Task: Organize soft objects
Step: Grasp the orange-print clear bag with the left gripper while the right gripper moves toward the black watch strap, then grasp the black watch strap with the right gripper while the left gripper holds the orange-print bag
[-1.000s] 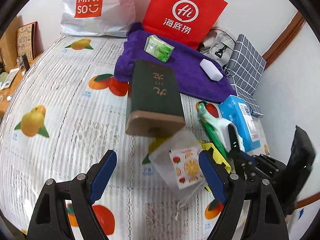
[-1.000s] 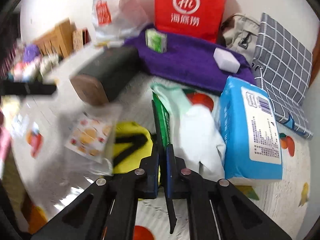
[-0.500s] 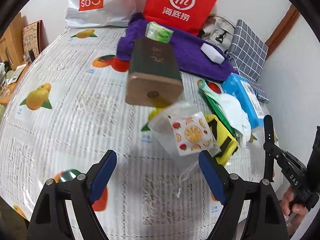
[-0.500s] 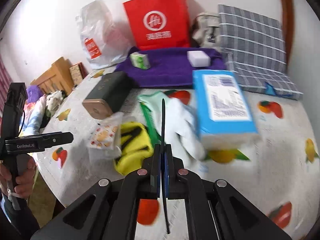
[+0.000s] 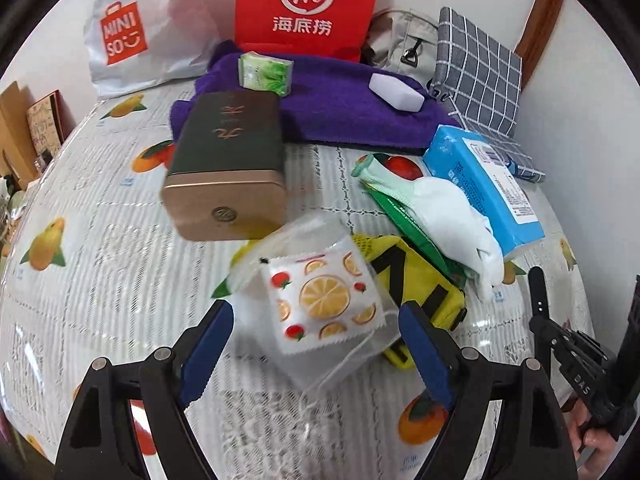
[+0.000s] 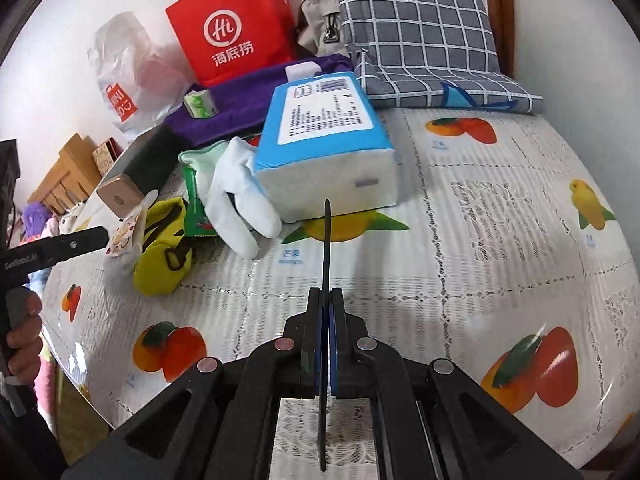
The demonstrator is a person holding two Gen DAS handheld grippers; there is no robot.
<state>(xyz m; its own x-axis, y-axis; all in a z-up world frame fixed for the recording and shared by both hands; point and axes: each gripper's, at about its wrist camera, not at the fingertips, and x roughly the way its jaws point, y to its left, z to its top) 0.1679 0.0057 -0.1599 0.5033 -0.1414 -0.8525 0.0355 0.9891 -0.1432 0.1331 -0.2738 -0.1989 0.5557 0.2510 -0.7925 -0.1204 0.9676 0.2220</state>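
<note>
1. Jaws: the left gripper (image 5: 316, 344) gapes wide above a clear pouch (image 5: 320, 300) with a fruit print, not pressing it; the right gripper (image 6: 327, 344) is clamped on a thin dark strip (image 6: 327, 248).
2. Table (image 6: 500, 240): a fruit-print cloth covers it.
3. Purple towel (image 5: 340, 108): it lies at the back, by the red bag (image 5: 306, 4).
4. Tissue pack (image 6: 324, 140): blue, touching a white glove (image 6: 236, 196).
5. Yellow bag (image 6: 160, 252): it sits just beside the pouch.
</note>
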